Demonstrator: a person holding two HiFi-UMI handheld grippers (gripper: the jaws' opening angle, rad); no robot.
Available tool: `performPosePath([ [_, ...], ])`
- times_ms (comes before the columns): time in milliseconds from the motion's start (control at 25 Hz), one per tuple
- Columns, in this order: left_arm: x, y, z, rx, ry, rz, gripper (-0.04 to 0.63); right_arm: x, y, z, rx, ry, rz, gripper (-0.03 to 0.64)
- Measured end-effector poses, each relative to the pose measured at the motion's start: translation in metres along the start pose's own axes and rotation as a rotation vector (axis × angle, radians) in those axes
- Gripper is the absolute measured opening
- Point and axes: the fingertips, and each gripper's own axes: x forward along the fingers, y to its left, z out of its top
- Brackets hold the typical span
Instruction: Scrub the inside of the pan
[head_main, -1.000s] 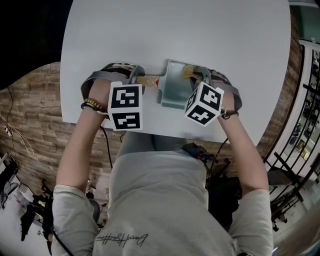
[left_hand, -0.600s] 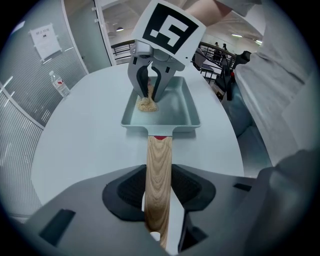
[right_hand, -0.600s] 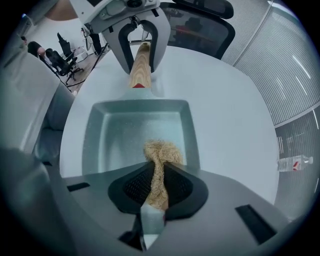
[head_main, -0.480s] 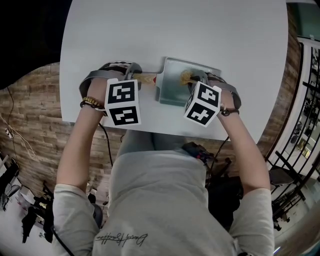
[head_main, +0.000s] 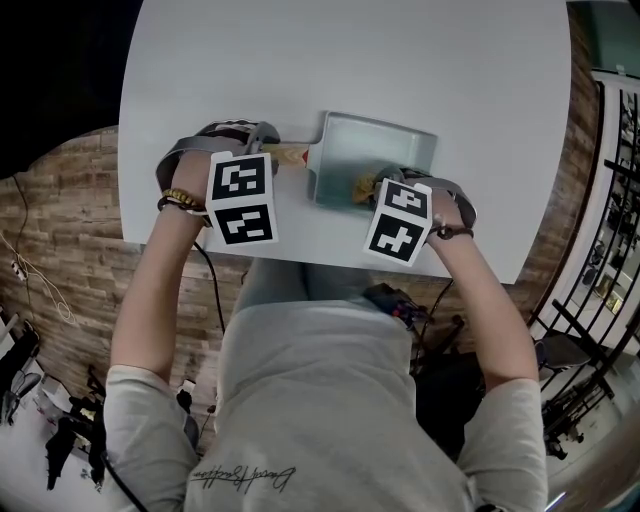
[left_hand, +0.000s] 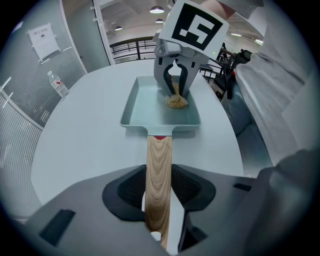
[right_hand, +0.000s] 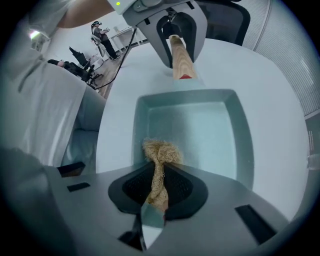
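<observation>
On the white tabletop (head_main: 350, 60), the left hand-held gripper (left_hand: 159, 192) clamped the wooden handle (left_hand: 159, 162) of the pan (head_main: 390, 150), while the right hand-held gripper (right_hand: 159, 187) pinched a fibrous scrubber (right_hand: 161, 151) resting inside the pan, by the wall nearest it.

We see a pale green rectangular pan (left_hand: 150, 102) lying flat, its wooden handle (left_hand: 159, 160) clamped in our left gripper (left_hand: 159, 200). A tan fibrous scrubber (right_hand: 160, 152), pinched by our right gripper (right_hand: 159, 187), rests inside.

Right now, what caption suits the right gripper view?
Right gripper holds a fibrous scrubber inside the pale-teal pan; left gripper grips its wooden handle.
</observation>
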Motion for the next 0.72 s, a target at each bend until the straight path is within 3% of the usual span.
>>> performPosePath([
  [200, 0.000, 0.000, -0.002, 0.015, 0.000, -0.012, 0.160, 0.001, 0.005, 0.003, 0.013, -0.009, 0.021, 0.067],
  [480, -0.003, -0.006, 0.001, 0.086, 0.021, -0.013, 0.158, -0.004, -0.025, 0.001, 0.027, -0.048, -0.265, 0.071],
  [720, -0.002, -0.009, 0.000, 0.090, 0.022, -0.016, 0.158, -0.011, -0.065, -0.004, 0.069, -0.049, -0.342, 0.072],
])
